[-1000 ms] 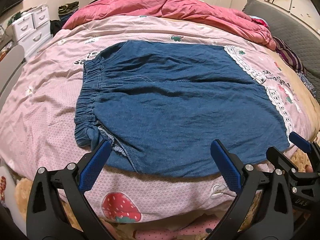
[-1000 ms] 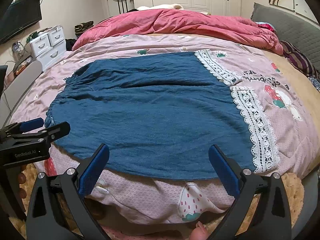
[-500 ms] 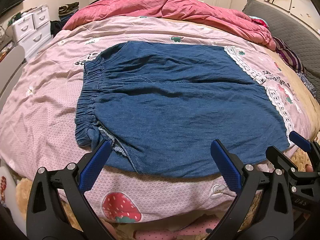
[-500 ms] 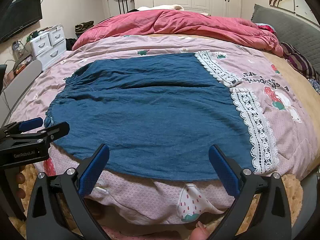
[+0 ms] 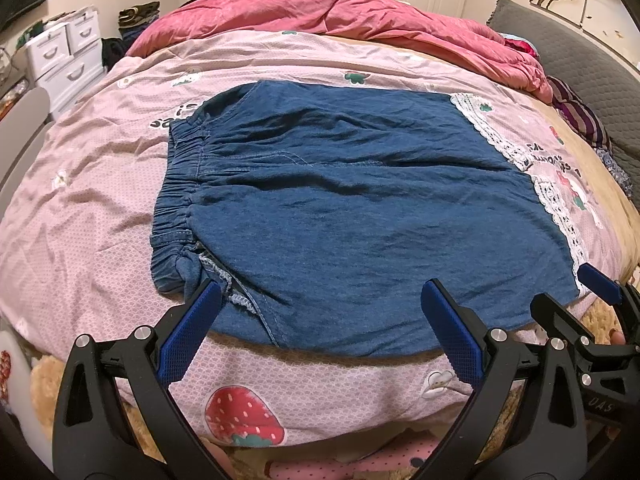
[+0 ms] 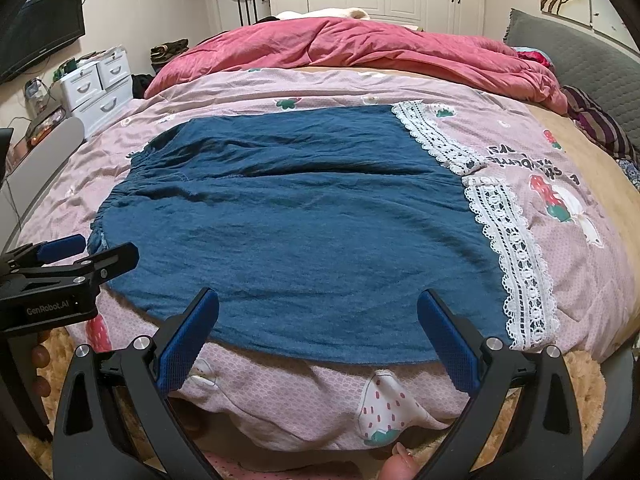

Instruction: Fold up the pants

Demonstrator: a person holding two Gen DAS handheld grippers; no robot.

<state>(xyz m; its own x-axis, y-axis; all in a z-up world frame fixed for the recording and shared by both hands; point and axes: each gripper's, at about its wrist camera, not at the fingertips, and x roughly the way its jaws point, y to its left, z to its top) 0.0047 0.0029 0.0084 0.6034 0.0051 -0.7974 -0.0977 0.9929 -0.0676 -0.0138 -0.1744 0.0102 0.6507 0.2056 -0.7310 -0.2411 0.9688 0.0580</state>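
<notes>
I hold both grippers spread wide and empty just short of the bed's near edge, so each can come down on a different stretch of the pants' near side. My left gripper (image 5: pixel 320 306) sits at the bottom of its frame, one pad close to the bunched waistband corner; my right gripper (image 6: pixel 318 312) sits low in its frame over the hem end. The pants (image 5: pixel 352 208) lie flat across the middle of both frames on the quilt (image 5: pixel 92 208), waistband (image 5: pixel 176 200) to the left, lace hems (image 6: pixel 516 256) to the right. I judge they are laid out for a first fold, not yet begun. The denim looks soft and thin, faintly rippled, with a gathered elastic waist. The lace is white and openwork, so probably easy to snag. The quilt is pink, puffy, printed with strawberries.
</notes>
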